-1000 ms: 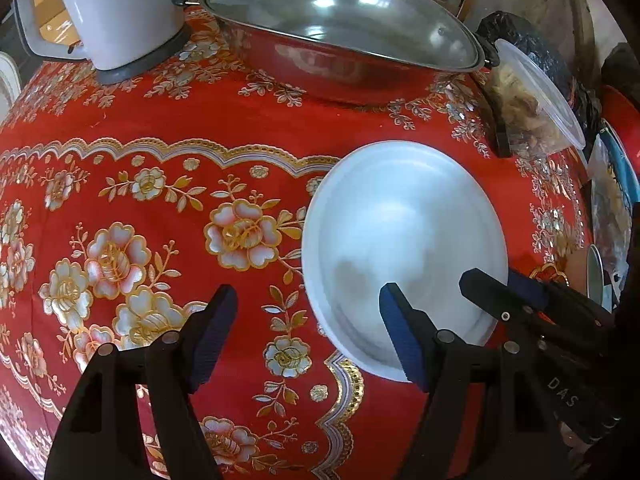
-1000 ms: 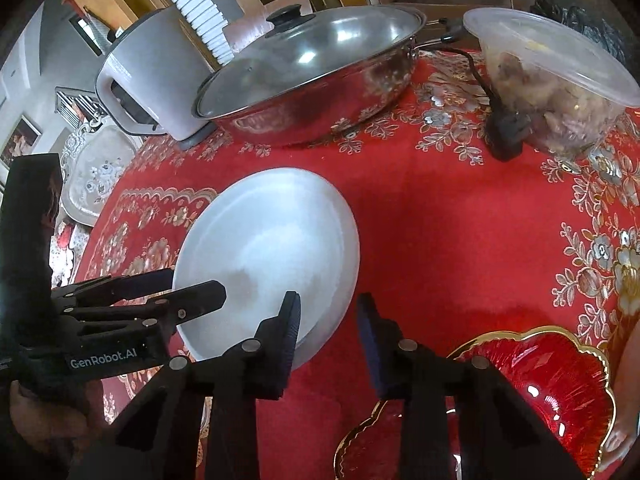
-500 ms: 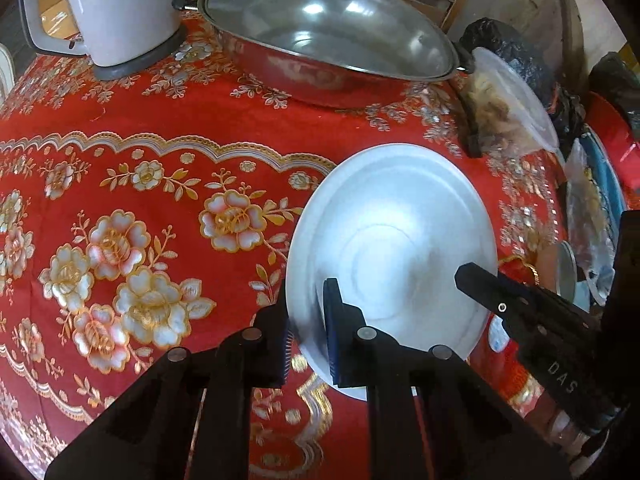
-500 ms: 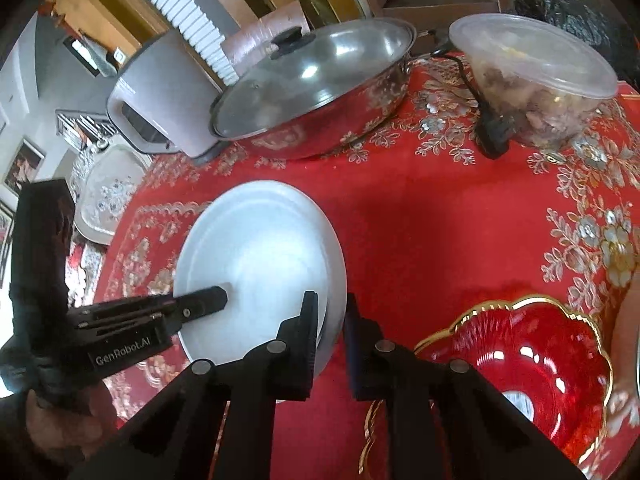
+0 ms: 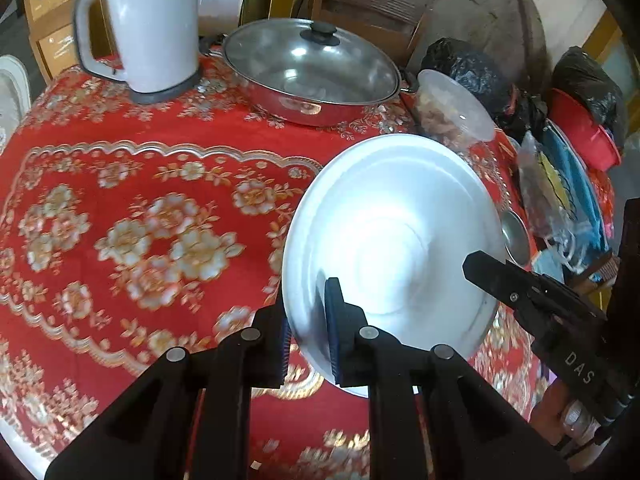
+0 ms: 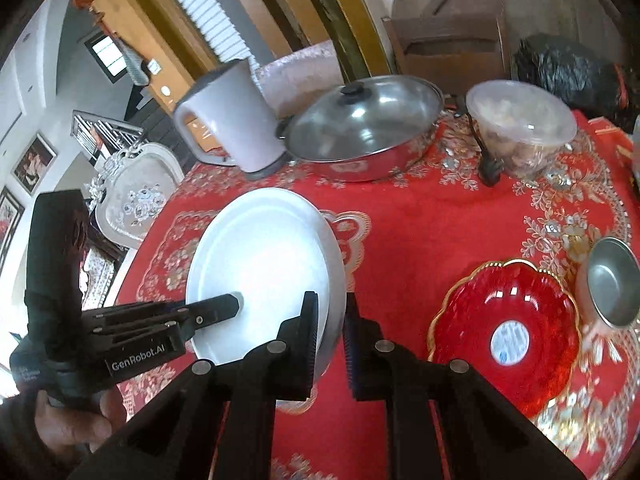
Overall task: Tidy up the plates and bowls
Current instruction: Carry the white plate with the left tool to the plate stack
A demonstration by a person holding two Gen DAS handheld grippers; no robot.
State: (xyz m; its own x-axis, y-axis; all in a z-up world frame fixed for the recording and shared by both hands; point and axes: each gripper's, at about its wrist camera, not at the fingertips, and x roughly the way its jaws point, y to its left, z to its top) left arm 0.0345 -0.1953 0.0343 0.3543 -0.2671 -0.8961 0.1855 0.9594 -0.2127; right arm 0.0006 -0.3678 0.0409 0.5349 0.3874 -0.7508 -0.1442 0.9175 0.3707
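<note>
- Left wrist view: one white plate (image 5: pixel 400 240), one lidded steel pan (image 5: pixel 312 70), one white kettle (image 5: pixel 148 28) and one clear lidded container (image 5: pixel 454 114) show over the red flowered tabletop (image 5: pixel 120 208).
- The left claw (image 5: pixel 306 334) is clamped on the plate's near left rim, one blue pad under the edge and one on the upper face.
- The plate is plain, round and glossy white, with a shallow well and faint rings at its centre; it is tilted, its right side higher, in the near right part of the scene.
- The right claw (image 5: pixel 496 272) reaches in over the plate's right edge.
- Right wrist view: one white plate (image 6: pixel 260 276), one red scalloped dish (image 6: pixel 508 328) with a gold rim, one small steel bowl (image 6: pixel 612 280), one pan (image 6: pixel 360 128), one kettle (image 6: pixel 232 120) and one container (image 6: pixel 520 120).
- The right claw (image 6: pixel 332 332) is closed on the plate's near right rim, with one finger on each side of the edge.
- The left claw (image 6: pixel 212 308) lies over the plate's near left part, held by a hand (image 6: pixel 76 420).
- The red dish sits on the tabletop to the right of the plate, apart from it, the steel bowl just beyond to its right.
</note>
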